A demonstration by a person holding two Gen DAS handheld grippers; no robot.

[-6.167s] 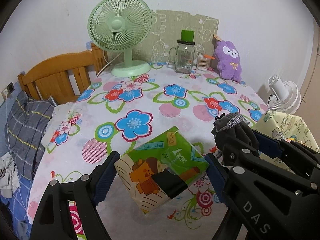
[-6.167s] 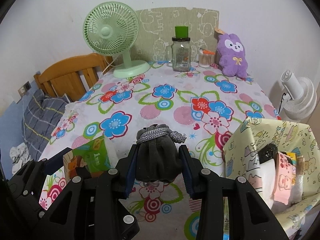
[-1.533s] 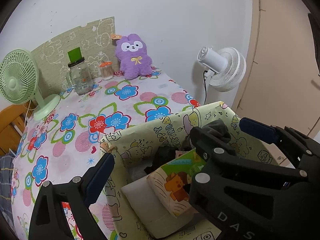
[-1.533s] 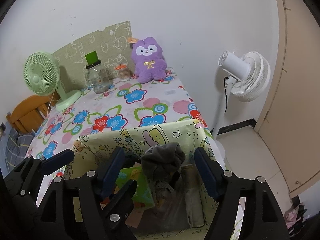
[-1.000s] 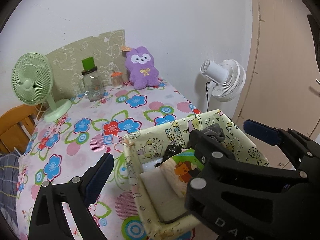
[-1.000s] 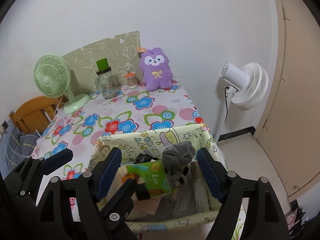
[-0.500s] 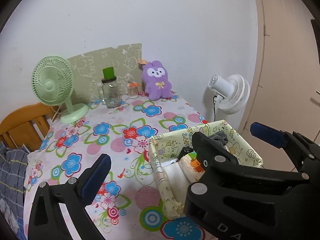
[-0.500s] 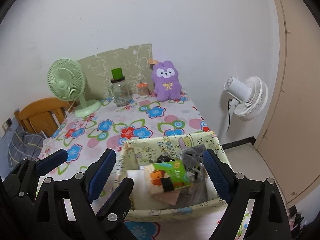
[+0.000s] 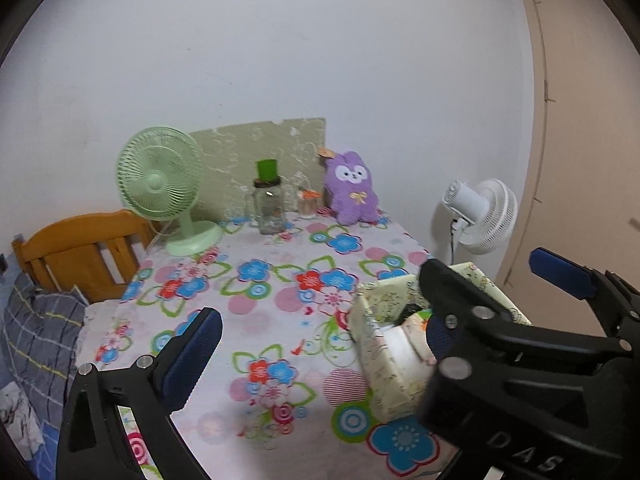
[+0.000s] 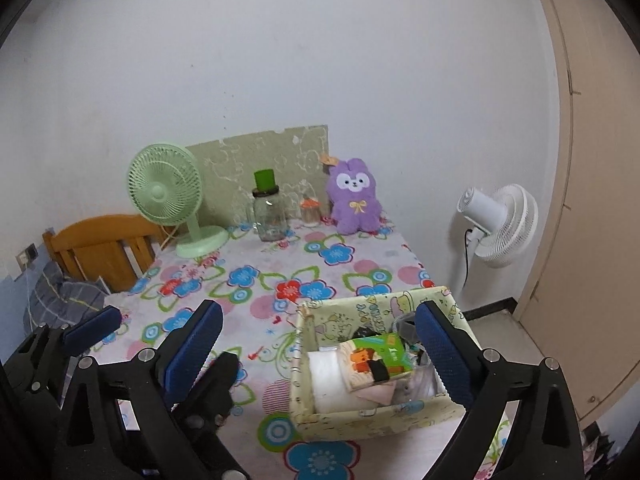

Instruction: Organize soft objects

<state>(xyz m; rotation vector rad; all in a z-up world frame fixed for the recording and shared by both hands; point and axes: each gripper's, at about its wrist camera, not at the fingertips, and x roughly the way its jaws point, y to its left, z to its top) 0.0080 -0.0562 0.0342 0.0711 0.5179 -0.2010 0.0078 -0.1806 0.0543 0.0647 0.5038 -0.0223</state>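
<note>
Right hand-held gripper (image 10: 318, 350) spread wide and opening further, blue pads clear of everything, nothing between them but the view down onto the storage box (image 10: 372, 414); left hand-held gripper (image 9: 320, 346) likewise spread wide, one blue pad visible at lower left, nothing pinched, far finger hidden behind the right tool's black frame.

Inside the box, a green tissue pack (image 10: 376, 360) with an orange cartoon bear lying tilted on top; beside it a white roll (image 10: 326, 376), with a pink item just under the pack; a grey sock bundle (image 10: 406, 326) tucked at the far right corner, partly hidden by the right pad; exact contents beneath hard to tell.

Box resting on the flowered counter (image 10: 248, 280) at its near right edge; farther back, well apart from the box, a green desk fan (image 10: 168, 196), a glass jar (image 10: 270, 216) with a green top, a small orange-lidded container (image 10: 310, 210), and a purple plush toy (image 10: 354, 200) upright against the wall; beyond the counter's right edge, a white standing fan (image 10: 498, 224); at far left, a wooden headboard (image 10: 100, 248).
</note>
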